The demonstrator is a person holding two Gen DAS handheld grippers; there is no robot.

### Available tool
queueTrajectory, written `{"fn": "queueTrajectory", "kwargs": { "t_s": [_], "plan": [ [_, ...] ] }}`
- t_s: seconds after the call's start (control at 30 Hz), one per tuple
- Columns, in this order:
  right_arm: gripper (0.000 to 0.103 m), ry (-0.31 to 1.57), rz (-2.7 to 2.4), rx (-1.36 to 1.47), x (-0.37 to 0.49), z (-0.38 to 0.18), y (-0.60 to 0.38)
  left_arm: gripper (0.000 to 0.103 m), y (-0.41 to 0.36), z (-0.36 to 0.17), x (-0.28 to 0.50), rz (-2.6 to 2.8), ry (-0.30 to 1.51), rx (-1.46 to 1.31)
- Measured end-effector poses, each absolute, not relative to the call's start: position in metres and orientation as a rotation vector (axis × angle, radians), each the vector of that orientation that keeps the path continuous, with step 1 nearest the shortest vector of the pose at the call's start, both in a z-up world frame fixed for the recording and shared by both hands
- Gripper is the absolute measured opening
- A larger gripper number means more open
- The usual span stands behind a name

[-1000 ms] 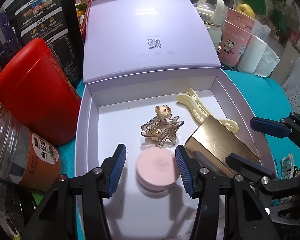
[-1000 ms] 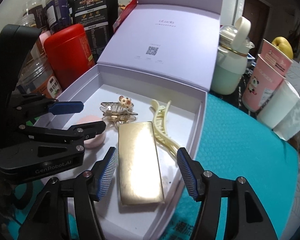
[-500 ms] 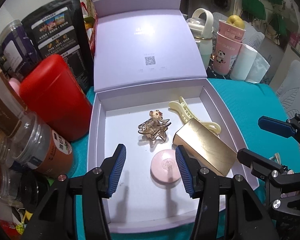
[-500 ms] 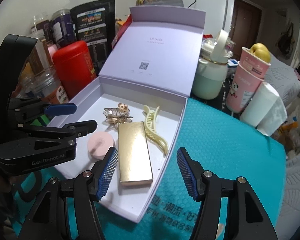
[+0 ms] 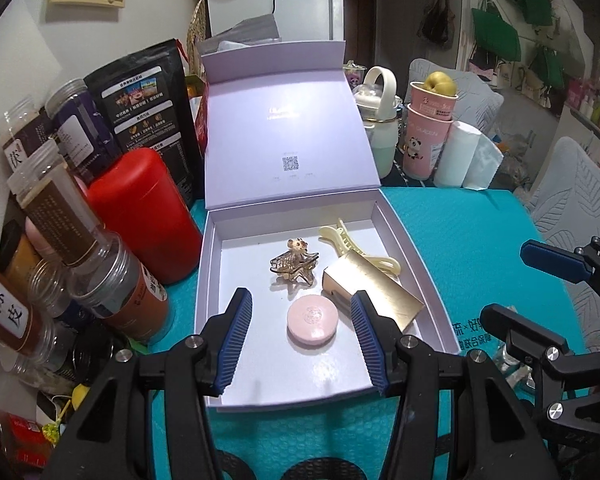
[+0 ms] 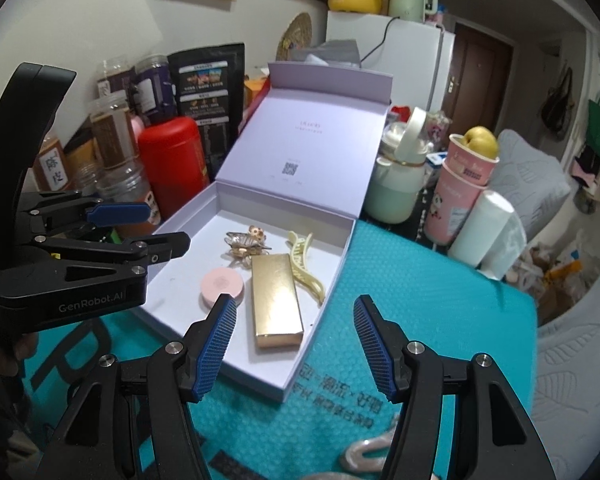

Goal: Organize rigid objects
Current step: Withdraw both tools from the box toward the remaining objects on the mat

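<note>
An open lilac gift box (image 5: 210,280) (image 6: 336,272) sits on the teal mat with its lid leaning back. Inside lie a pink round compact (image 5: 312,321) (image 6: 222,286), a gold rectangular case (image 5: 374,294) (image 6: 276,300), an amber claw hair clip (image 5: 294,266) (image 6: 246,242) and a cream hair clip (image 5: 356,246) (image 6: 306,270). My left gripper (image 5: 302,338) (image 6: 140,228) is open and empty, above the box's near edge. My right gripper (image 6: 294,346) (image 5: 528,284) is open and empty, above the box's near right corner.
A red canister (image 5: 140,208), several clear jars (image 5: 60,216) and a black pouch (image 5: 140,100) crowd the left. A mint bottle (image 6: 396,184), pink cups with a pear (image 6: 464,184) and a white roll (image 6: 480,228) stand behind right. A clear clip (image 6: 368,452) lies on the mat near me.
Both grippers have pulled back and up from the box, staying open. The compact and gold case rest inside the box, now farther away.
</note>
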State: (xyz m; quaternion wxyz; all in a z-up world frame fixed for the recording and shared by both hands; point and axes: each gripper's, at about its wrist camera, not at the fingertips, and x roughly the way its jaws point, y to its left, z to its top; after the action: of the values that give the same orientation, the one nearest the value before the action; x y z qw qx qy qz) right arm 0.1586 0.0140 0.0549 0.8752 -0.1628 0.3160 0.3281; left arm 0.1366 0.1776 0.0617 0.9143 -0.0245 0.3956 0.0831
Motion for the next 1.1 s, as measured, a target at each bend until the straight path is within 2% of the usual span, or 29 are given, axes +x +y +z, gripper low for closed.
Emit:
{"fn": "queueTrajectory", "kwargs": {
  "t_s": [0.27,0.33,0.37,0.4,0.73,1.1],
  "plan": [
    [0.067,0.607,0.682,-0.327,0.128,0.068,-0.004,0.051,0.163,0.076,0.105,0.160,0.767,-0.043],
    [0.069,0.599,0.681,-0.320,0.122,0.070,-0.009,0.062,0.159,0.079,0.097,0.161,0.755,-0.042],
    [0.069,0.595,0.676,-0.317,0.118,0.072,-0.013,0.074,0.158,0.080,0.094,0.161,0.749,-0.041],
    [0.070,0.593,0.672,-0.315,0.115,0.073,-0.016,0.081,0.156,0.081,0.090,0.162,0.740,-0.040],
    [0.076,0.579,0.613,-0.283,0.086,0.075,-0.060,0.081,0.128,0.076,0.061,0.116,0.730,-0.032],
    [0.078,0.599,0.555,-0.271,0.063,0.057,-0.102,0.081,0.089,0.055,0.040,0.055,0.743,-0.006]
  ]
}}
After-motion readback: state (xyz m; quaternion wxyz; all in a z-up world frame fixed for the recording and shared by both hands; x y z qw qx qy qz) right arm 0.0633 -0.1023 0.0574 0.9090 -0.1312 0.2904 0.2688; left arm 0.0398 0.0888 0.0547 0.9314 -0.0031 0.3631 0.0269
